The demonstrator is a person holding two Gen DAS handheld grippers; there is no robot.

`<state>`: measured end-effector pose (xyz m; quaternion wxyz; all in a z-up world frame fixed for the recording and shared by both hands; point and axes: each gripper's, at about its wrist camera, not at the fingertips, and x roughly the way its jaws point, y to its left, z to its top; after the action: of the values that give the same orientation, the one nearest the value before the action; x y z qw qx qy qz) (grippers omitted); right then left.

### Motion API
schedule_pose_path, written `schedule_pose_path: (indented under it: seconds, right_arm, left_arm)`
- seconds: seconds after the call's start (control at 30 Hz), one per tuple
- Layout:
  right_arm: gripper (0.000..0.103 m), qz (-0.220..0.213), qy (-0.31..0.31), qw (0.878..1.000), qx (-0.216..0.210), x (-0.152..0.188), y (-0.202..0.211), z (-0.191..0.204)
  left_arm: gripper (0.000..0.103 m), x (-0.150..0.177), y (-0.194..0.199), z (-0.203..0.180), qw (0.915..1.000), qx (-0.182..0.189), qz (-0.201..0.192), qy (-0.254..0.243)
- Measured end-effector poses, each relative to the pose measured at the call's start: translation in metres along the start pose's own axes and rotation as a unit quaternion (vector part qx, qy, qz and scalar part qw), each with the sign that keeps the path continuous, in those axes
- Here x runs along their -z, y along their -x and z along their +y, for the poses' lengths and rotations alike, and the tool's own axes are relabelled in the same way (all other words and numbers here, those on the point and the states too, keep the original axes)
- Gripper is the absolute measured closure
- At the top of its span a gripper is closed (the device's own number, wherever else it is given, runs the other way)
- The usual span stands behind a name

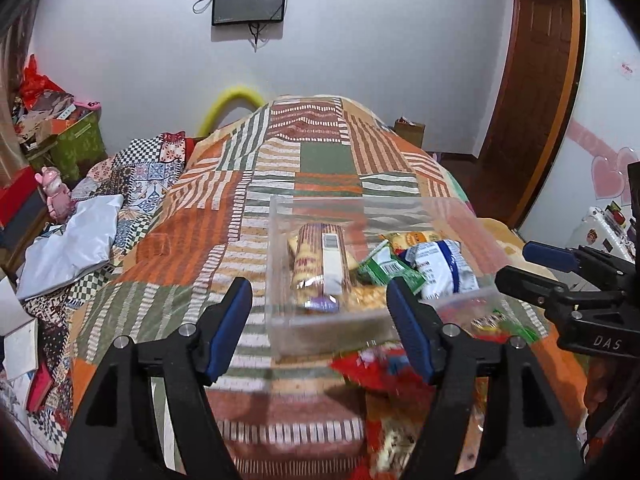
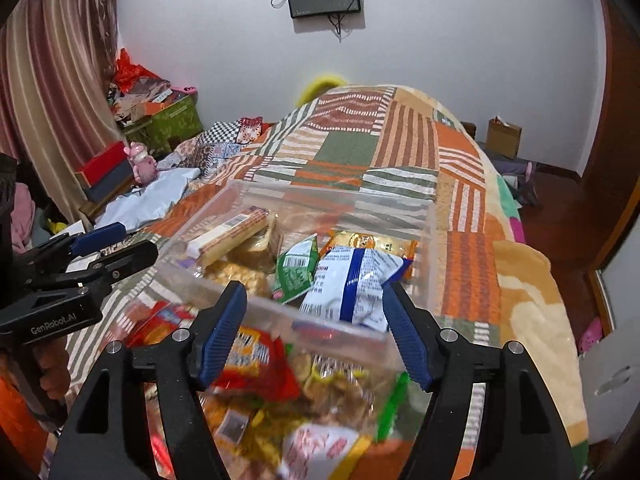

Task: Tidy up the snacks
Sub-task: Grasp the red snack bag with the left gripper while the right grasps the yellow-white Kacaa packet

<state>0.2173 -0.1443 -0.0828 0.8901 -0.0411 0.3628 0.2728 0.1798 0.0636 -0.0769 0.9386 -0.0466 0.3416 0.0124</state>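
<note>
Clear plastic bin on quilt holding biscuit packs, green packet, white-blue bag, both grippers parted, empty

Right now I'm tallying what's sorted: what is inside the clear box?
The clear box holds a long biscuit pack, a green packet, a white-and-blue bag and an orange packet. Whatever lies beneath them is covered.

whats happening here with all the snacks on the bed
A person is sorting snacks with two handheld grippers over a patchwork bedspread. A clear plastic bin already holds several packets, among them a white and blue bag and a green packet. More loose snacks lie in a pile in front of it. The left gripper and right gripper are both open and empty above the pile.
</note>
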Motion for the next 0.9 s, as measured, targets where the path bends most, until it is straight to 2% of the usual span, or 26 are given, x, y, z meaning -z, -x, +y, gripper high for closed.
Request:
schedule_pose_path:
  seconds: [0.2,0.3,0.37,0.57,0.73,0.9]
  right_arm:
    - [0.03,-0.011,0.012,1.0,0.016,0.019,0.023,0.005]
    - [0.027,-0.013,0.016,0.999,0.025,0.03,0.03,0.005]
    - [0.027,-0.01,0.016,0.999,0.032,0.038,0.033,0.003]
    - [0.026,0.018,0.007,0.999,0.029,0.063,0.025,-0.001]
    - [0.026,0.062,-0.01,0.998,0.011,0.081,-0.001,-0.006]
    - [0.026,0.096,-0.018,0.995,0.001,0.09,-0.021,-0.006]
  left_arm:
    - [0.031,0.018,0.025,-0.003,1.0,0.007,0.0,0.006]
    - [0.024,0.031,0.034,-0.003,0.9998,0.013,0.003,0.014]
    - [0.023,0.041,0.038,-0.004,0.9997,0.017,0.007,0.016]
    - [0.023,0.068,0.037,-0.009,0.9989,0.025,0.037,0.01]
    - [0.023,0.089,0.027,-0.01,0.9977,0.019,0.065,0.001]
    - [0.023,0.105,0.021,-0.012,0.9949,0.039,0.093,-0.005]
